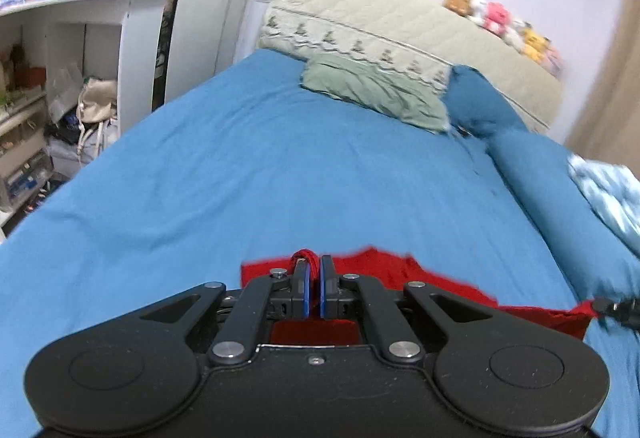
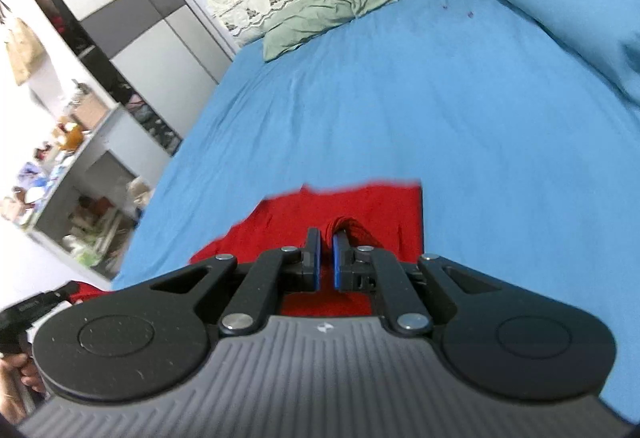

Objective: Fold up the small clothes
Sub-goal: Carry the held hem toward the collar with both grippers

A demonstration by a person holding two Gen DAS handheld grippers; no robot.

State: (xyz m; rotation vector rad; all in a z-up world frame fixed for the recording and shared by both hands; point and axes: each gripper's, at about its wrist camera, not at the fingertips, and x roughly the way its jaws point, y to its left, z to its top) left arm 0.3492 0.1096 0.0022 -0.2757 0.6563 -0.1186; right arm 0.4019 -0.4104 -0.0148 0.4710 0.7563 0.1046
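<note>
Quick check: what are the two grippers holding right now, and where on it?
Both grip the red garment. The left gripper pinches a bunched bit of its edge; the right gripper pinches another bunched fold. Which corners these are cannot be told.

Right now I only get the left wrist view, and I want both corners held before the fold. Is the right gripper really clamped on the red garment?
Observer: Yes. In the right wrist view the right gripper is shut on a bunched fold of the red garment.
Operator: Does the cloth reach past that gripper?
Observer: It does; the garment spreads ahead of the fingers and ends in a fairly straight edge on the blue sheet.
Operator: Can you see the hand that carries my left gripper?
Observer: Partly. A hand shows at the lower left edge of that view, below the dark body of the left gripper, which is itself shut on the garment.
</note>
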